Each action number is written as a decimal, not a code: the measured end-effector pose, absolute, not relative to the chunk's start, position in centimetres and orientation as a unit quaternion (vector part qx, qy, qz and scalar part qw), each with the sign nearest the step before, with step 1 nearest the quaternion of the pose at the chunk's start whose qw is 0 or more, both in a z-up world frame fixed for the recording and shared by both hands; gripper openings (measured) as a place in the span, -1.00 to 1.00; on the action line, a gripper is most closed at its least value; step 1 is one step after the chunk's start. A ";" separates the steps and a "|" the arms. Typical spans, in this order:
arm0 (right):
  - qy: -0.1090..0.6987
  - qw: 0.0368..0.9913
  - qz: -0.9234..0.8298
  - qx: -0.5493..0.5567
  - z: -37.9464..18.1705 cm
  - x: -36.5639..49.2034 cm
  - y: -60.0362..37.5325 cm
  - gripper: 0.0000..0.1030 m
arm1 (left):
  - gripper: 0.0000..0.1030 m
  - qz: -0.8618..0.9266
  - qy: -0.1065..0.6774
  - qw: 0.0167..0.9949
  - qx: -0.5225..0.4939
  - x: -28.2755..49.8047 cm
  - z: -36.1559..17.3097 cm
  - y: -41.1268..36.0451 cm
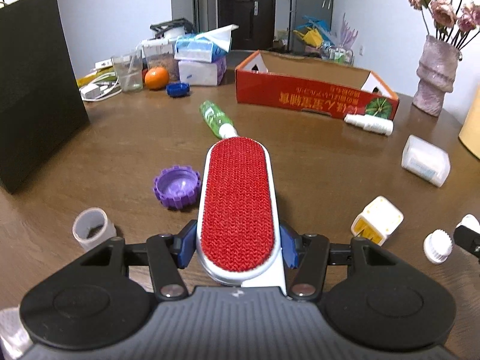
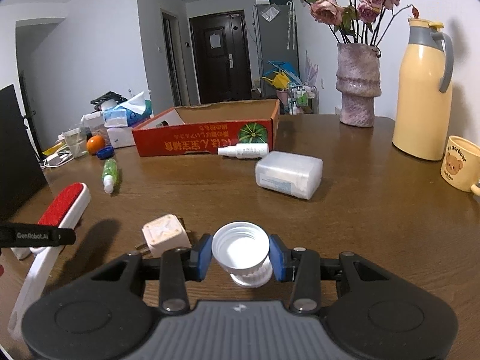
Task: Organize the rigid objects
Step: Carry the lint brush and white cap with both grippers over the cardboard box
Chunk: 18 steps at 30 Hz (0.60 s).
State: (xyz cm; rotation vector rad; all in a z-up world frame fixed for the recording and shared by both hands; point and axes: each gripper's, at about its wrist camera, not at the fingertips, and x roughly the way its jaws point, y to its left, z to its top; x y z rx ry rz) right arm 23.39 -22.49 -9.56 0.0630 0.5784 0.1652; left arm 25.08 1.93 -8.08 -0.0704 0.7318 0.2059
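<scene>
The left gripper (image 1: 238, 247) has its blue pads pressed on both sides of a lint brush (image 1: 238, 198), which has a red bristle face and a white body and points away from the camera above the table (image 1: 135, 150). The right gripper (image 2: 240, 258) is clenched on a white cap (image 2: 240, 247), whose open side faces up. Just beside the left of this cap lies a white plug adapter (image 2: 166, 234) on the wood. In the left wrist view, a purple cap (image 1: 177, 186) lies just left of the brush, and a small translucent cup (image 1: 93, 228) lies nearer, on its side. Further away, a frosted plastic box (image 2: 288, 174) rests in the middle of the table, and a green spray bottle (image 2: 109, 174) lies on the left. Behind the box, a white spray bottle (image 2: 243, 151) lies against the front wall of a red cardboard tray (image 2: 207, 141). At the far left are an orange (image 2: 96, 144), a blue cap (image 2: 105, 152) and tissue packs (image 2: 126, 117). At the right stand a pink vase (image 2: 357, 90) with flowers, a yellow thermos jug (image 2: 423, 90) and a mug (image 2: 460, 165) with a bear picture.
</scene>
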 end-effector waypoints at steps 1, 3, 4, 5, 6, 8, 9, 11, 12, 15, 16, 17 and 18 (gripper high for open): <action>0.283 0.955 0.082 0.031 -9.4 23.4 -22.4 -0.23 | 0.10 0.099 0.353 0.930 -0.034 25.0 -7.7 2.0; 0.279 0.956 0.085 0.031 -8.9 23.5 -22.1 -0.23 | 0.10 0.096 0.347 0.932 -0.034 25.0 -7.0 2.1; 0.278 0.956 0.086 0.031 -8.7 23.5 -22.0 -0.23 | 0.10 0.095 0.344 0.933 -0.035 25.0 -6.6 2.2; 0.276 0.957 0.088 0.031 -8.5 23.7 -21.8 -0.23 | 0.10 0.094 0.342 0.934 -0.036 25.1 -6.2 2.3; 0.274 0.957 0.090 0.031 -8.3 23.8 -21.7 -0.23 | 0.10 0.094 0.340 0.935 -0.037 25.2 -5.9 2.5; 0.271 0.958 0.093 0.030 -7.8 24.1 -21.4 -0.23 | 0.10 0.092 0.336 0.936 -0.039 25.4 -5.2 2.7; 0.269 0.958 0.094 0.029 -7.5 24.3 -21.2 -0.23 | 0.10 0.092 0.334 0.937 -0.040 25.6 -4.9 2.8; 0.264 0.959 0.097 0.028 -7.0 24.8 -20.9 -0.23 | 0.10 0.092 0.331 0.938 -0.038 25.9 -4.3 2.9; 0.262 0.960 0.098 0.028 -6.8 25.0 -20.9 -0.23 | 0.10 0.093 0.330 0.939 -0.037 26.2 -4.0 3.0; 0.257 0.961 0.102 0.027 -6.0 25.8 -20.5 -0.23 | 0.10 0.092 0.325 0.940 -0.038 26.8 -3.2 3.3; 0.255 0.961 0.103 0.026 -5.8 26.0 -20.3 -0.23 | 0.10 0.092 0.324 0.941 -0.038 27.0 -3.0 3.4; 0.254 0.961 0.104 0.026 -5.5 26.4 -20.1 -0.23 | 0.10 0.092 0.323 0.941 -0.039 27.3 -2.7 3.4; 0.254 0.961 0.107 0.025 -5.3 26.8 -20.0 -0.23 | 0.10 0.091 0.322 0.942 -0.039 27.6 -2.5 3.5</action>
